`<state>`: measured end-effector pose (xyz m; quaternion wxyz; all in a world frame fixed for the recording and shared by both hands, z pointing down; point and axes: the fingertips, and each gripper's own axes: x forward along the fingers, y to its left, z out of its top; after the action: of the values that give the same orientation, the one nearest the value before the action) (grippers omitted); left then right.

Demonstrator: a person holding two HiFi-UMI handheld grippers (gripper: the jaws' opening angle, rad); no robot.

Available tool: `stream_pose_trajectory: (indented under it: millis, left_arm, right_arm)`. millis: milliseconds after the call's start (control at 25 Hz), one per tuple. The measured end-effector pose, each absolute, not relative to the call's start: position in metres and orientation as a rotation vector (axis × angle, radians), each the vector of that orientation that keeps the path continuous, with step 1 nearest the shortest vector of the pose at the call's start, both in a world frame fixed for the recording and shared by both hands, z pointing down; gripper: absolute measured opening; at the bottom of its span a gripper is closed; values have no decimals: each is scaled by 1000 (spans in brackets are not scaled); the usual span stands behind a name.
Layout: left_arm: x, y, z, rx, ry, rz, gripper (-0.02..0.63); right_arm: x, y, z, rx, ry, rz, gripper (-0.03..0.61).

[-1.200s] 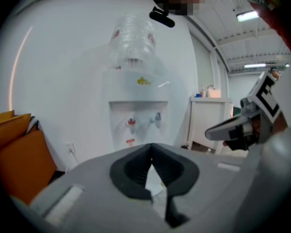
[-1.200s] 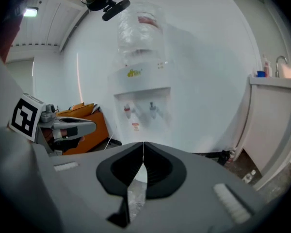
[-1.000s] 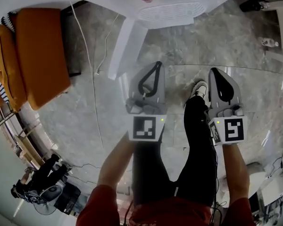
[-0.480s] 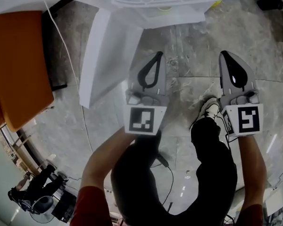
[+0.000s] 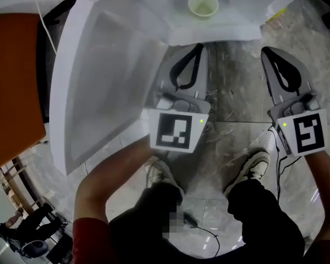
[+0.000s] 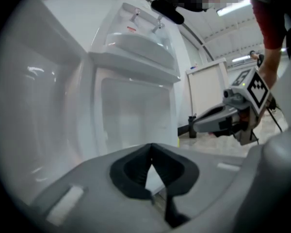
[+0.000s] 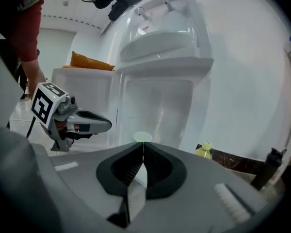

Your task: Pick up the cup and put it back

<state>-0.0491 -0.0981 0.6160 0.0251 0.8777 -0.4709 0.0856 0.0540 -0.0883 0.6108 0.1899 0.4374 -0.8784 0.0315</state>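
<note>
A: Judging this as the approach step: reaching toward the cup [image 5: 203, 4], not yet lifting. Agreed?

B: Agreed. Stands upright and untouched on the white ledge [image 5: 236, 23] at the far edge of the head view, well ahead of both tools.

A: And the jaws?

B: Pressed together on the left gripper [image 5: 198, 48], with nothing between. Same on the right gripper [image 5: 267, 53]: shut to a thin line, empty.

A: So what next?

B: Probably choosing one gripper, spreading its jaws wider than the cup, sliding forward level with the cup's wall, then closing gently. Looks thin and light, so likely to tip or buckle under a hard squeeze.

A: Anything gained from the gripper views?

B: Plenty. The right gripper view puts the cup's rim just above the closed tips, so roughly lined up. Also shows the tall white cabinet [image 7: 160, 96] side-on, with two tap-like levers [image 7: 153, 4] high above, missing from the head view. The left gripper view offers only the cabinet front and the other tool off to the right, no cup at all. Only the head view looks down into the cup's open mouth.
</note>
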Motion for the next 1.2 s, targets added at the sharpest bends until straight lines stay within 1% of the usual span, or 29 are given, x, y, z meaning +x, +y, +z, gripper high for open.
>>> stream_pose_trajectory:
  millis: [160, 440, 560, 760, 1200]
  left_arm:
    - [-58, -105, 639, 2702, -1460, 255, 2]
    - [-54, -113, 648, 2740, -1431, 267, 2]
    - [-52, -112, 648, 2745, -1440, 272, 2]
    - [-53, -116, 650, 2688, -1477, 224, 2]
    - [-62, -121, 670, 2614, -1532, 284, 2]
  right_arm:
    - [50, -104, 635, 1267, -2479, 69, 2]
    - [36, -105, 659, 1253, -2482, 125, 2]
    - [38, -107, 662, 1326, -2497, 197, 2]
    - [41, -114, 667, 1368, -2500, 154, 2]
    - [27, -99, 673, 1271, -2533, 144, 2]
